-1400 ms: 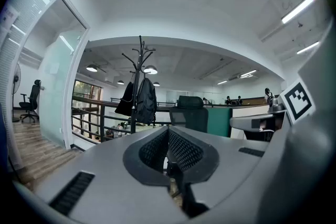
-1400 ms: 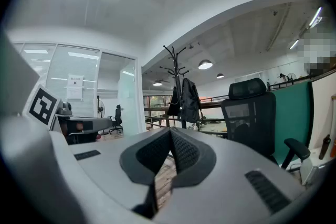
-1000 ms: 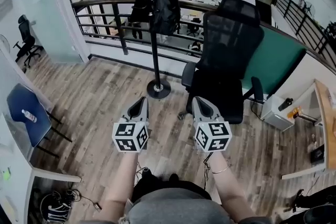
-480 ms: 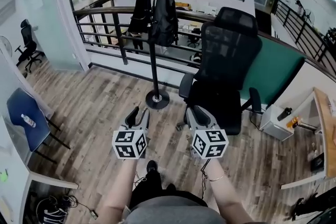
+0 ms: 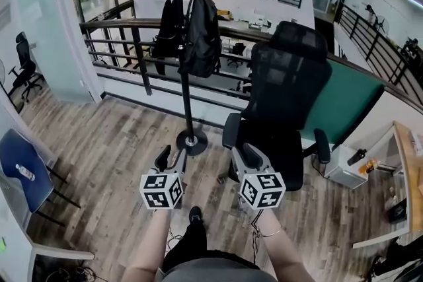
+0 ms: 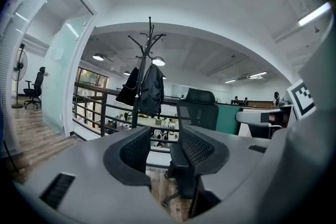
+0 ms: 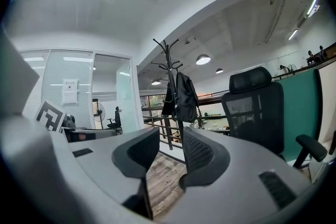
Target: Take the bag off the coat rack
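While held forward and level, left claw [image 5: 170,156] and right claw [image 5: 243,152] gape empty, jaws just opening, bag [image 5: 200,36] on coat rack [image 5: 184,82] well off toward twelve o'clock.

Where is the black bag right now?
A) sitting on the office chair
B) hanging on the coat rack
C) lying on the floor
B: the black bag hangs up high on the coat rack, well off the floor.

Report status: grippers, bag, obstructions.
Left gripper, right gripper: jaws just opening, nothing between. Black bag hangs on coat rack, ahead, untouched. Office chair right of rack, beside the approach.
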Motion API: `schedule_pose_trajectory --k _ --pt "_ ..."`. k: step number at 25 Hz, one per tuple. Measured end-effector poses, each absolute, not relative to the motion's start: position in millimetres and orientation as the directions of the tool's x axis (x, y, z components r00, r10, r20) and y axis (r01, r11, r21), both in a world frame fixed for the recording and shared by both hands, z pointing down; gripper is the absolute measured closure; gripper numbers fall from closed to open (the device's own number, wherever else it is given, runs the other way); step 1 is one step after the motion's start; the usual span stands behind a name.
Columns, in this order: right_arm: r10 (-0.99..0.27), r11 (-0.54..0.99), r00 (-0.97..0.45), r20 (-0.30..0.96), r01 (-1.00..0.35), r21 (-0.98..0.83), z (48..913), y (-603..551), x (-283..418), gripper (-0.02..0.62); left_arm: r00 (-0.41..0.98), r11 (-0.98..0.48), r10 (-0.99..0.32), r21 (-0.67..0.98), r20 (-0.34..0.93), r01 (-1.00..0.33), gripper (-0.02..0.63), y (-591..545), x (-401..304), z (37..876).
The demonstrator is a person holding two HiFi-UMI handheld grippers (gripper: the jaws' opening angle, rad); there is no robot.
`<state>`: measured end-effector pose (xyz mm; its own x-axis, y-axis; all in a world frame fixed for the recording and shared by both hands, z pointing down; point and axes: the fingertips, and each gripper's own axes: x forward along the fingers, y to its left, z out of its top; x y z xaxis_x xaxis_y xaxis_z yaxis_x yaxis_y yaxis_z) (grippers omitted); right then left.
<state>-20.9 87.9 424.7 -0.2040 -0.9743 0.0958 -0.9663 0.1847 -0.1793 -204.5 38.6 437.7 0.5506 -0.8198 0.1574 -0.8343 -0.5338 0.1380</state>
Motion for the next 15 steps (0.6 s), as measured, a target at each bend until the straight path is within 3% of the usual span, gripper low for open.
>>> schedule_pose_trajectory --k 15 --pt "-0.990 0.141 -0.142 0.012 -0.987 -0.083 354 -127 -5 0.465 0.610 -0.602 -0.790 0.110 0.065 -0.791 0.425 -190 -186 377"
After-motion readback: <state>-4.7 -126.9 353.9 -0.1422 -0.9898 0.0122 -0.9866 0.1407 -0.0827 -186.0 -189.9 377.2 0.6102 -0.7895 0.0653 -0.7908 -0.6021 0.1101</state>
